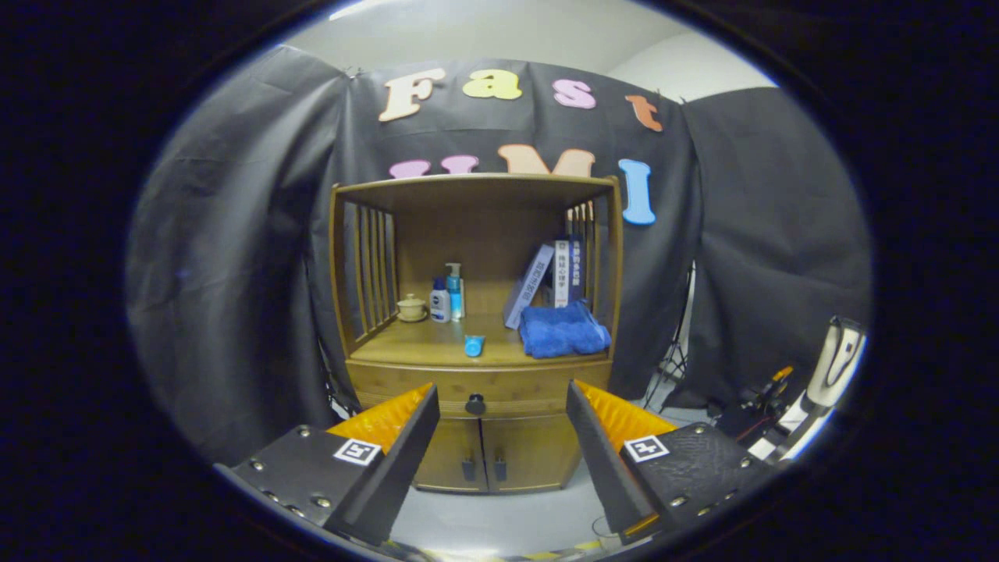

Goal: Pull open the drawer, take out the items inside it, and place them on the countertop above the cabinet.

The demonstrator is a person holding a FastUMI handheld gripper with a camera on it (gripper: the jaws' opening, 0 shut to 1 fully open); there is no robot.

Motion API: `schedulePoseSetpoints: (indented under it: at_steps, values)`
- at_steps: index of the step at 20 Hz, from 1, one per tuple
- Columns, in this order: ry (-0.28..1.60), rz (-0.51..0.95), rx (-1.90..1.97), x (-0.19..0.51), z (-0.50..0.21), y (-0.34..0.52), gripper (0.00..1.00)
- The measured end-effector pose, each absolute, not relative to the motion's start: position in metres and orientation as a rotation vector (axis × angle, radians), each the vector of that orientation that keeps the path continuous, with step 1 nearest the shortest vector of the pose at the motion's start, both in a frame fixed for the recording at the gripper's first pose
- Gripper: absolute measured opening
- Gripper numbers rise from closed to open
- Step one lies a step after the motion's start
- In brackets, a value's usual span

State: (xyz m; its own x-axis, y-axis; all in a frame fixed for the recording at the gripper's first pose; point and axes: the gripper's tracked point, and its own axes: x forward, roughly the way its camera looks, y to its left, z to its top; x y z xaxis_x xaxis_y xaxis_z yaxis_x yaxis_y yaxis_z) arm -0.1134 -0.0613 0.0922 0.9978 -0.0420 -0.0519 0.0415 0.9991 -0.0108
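Note:
A wooden cabinet point(476, 382) stands ahead against the black cloth wall. Its drawer point(406, 382) is pushed in, with a dark round knob point(475, 404) at the middle of its front. Above the drawer lies the countertop point(406, 347), inside an open shelf frame. My gripper point(501, 398) is open, its two fingers spread wide on either side of the knob and still some way short of the cabinet. Nothing is between the fingers. What the drawer holds is hidden.
On the countertop sit a small blue cup point(474, 345), a folded blue towel point(563, 331), leaning books point(546, 277), two bottles point(447, 297) and a lidded cup on a saucer point(411, 308). Two lower doors point(499, 453) sit under the drawer. Stands and gear point(812, 390) crowd the right.

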Motion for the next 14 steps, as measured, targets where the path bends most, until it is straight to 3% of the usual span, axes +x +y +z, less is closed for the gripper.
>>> schedulePoseSetpoints:
  at_steps: [14]
  values:
    - [0.007,0.000,-0.026,-0.101,0.114,-0.075,0.98]
